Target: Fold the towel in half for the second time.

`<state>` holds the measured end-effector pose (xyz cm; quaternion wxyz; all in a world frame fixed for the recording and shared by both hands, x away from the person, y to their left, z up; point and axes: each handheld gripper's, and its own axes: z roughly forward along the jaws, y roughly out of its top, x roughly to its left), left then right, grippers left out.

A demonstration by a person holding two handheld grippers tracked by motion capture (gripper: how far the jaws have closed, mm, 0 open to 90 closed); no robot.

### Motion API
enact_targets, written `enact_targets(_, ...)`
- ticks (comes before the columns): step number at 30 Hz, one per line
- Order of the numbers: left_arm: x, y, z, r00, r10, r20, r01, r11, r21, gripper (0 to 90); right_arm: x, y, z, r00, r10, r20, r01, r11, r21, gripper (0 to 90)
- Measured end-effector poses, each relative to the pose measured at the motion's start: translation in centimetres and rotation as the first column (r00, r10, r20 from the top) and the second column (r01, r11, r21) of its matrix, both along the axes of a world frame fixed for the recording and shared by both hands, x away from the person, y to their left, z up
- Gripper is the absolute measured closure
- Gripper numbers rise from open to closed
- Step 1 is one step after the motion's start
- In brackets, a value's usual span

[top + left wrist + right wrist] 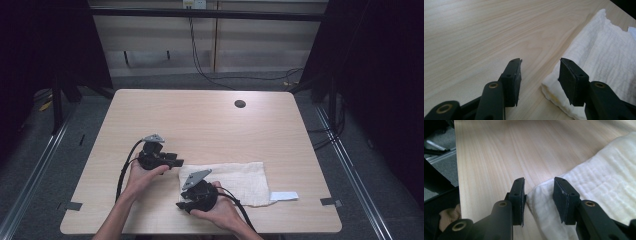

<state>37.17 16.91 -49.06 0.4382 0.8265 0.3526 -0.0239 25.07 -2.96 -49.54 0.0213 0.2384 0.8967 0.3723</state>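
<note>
A pale wooden counter fills the scene, its near edge partly hidden by the person's forearms. A white folded cloth lies flat near the counter's near right side, its left end covered by the right gripper. A small white tag pokes out at the cloth's right edge. The right gripper's fingers stand apart astride the cloth's corner, not pressing it. The left gripper, just left of the cloth, is likewise released, its fingers over the cloth's edge.
</note>
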Motion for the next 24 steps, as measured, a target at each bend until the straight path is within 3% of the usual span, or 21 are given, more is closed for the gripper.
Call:
enact_targets(3, -0.2, 0.1, 0.0, 1.0000, 0.003, -0.007, -0.003, 0.9999, -0.011, 51.8, -0.2, 0.0, 0.0, 1.0000, -0.005, 0.008, 0.005, 1.0000, -0.006, 62.9)
enact_targets(11, -0.3, 0.3, -0.2, 1.0000, -0.003, -0.001, 0.003, 0.9998, 0.022, 51.3, -0.7, 0.5, 0.0, 0.9944, 0.028, 0.102, -0.022, 0.9975, -0.067, 68.7)
enact_targets(18, -0.4, 0.3, -0.2, 1.0000, -0.006, -0.005, 0.006, 0.9992, 0.038, 50.6, -0.4, 0.1, 0.1, 0.9956, 0.020, 0.092, -0.013, 0.9973, -0.073, 80.8)
enact_targets(24, -0.6, -0.3, -0.6, 0.9994, -0.029, -0.021, 0.030, 0.9984, 0.047, 49.7, 0.0, -0.8, -0.1, 0.9995, -0.003, 0.030, 0.003, 0.9998, -0.022, 84.3)
